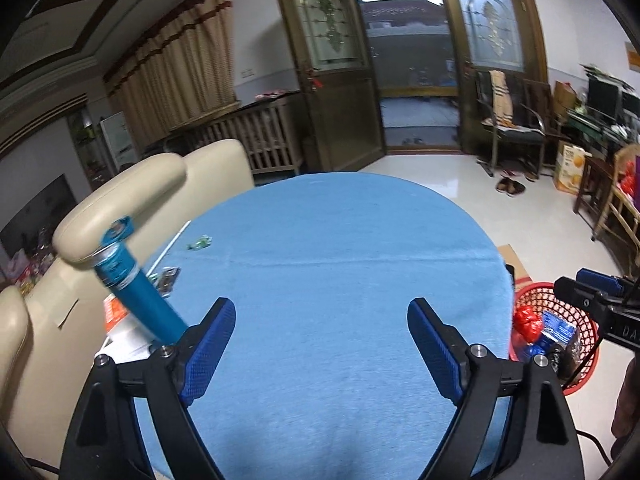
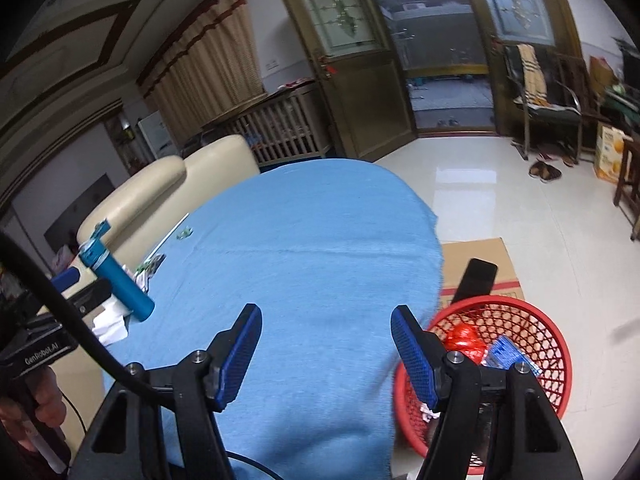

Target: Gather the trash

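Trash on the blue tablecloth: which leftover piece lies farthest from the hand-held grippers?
The small green crumpled wrapper, lying alone beyond the long white straw. The other scraps, a clear wrapper and white paper, cluster nearer, by the teal cylinder.

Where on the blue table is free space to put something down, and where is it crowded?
The blue tablecloth is bare from its middle to the far edge and right edge, beside the red basket. Its left edge, by the cream chairs, is crowded: wrappers, papers, a teal tube.
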Motion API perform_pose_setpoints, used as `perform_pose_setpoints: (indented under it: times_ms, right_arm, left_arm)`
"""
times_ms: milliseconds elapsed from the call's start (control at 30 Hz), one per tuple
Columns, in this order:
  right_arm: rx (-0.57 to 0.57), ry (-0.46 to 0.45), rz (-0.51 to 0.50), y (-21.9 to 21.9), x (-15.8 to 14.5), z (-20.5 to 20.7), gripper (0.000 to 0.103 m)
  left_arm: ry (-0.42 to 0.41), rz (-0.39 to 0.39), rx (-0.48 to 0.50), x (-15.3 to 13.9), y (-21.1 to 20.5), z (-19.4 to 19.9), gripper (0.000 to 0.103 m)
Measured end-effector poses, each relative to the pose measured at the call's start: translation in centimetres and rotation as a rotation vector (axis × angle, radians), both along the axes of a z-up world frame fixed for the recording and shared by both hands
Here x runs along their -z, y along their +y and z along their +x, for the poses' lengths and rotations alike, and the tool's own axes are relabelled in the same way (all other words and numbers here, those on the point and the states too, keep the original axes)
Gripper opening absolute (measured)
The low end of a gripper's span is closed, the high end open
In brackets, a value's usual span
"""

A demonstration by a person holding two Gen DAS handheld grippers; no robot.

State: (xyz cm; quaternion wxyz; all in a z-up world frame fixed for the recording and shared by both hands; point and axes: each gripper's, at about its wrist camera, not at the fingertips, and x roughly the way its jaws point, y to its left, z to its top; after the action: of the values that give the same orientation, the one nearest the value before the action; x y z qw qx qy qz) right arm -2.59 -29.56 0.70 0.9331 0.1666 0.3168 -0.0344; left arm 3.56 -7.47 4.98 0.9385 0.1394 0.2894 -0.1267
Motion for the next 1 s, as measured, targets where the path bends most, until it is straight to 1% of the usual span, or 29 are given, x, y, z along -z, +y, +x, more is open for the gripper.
perform_pose_setpoints:
  times_ms: [167,500,767,1000]
  right_arm:
    - [-0.041,0.011,-0.009,2.5,-0.1,1.1,0.071]
    - [-0.087,0.026,-0.034,7.2,-0.5,2.9,0.072]
    - [-0.111,-0.007,-0.111,11.0,-2.0,3.4,0.073]
    - [-0.120,-0.035,-0.156,13.2,-3.3,3.4,0.073]
  left_arm:
    - [-0.002,-0.013,-0.047,-0.1,2.3,-0.2,0.088]
    - [0.007,-0.035,-0.121,0.0,6.7,-0.4,0.089]
    - [-0.005,-0.046,-0.174,-0.3,9.4,-0.9,0.089]
    - [-0.025,-0.059,-0.218,-0.9,11.9,-1.6,0.089]
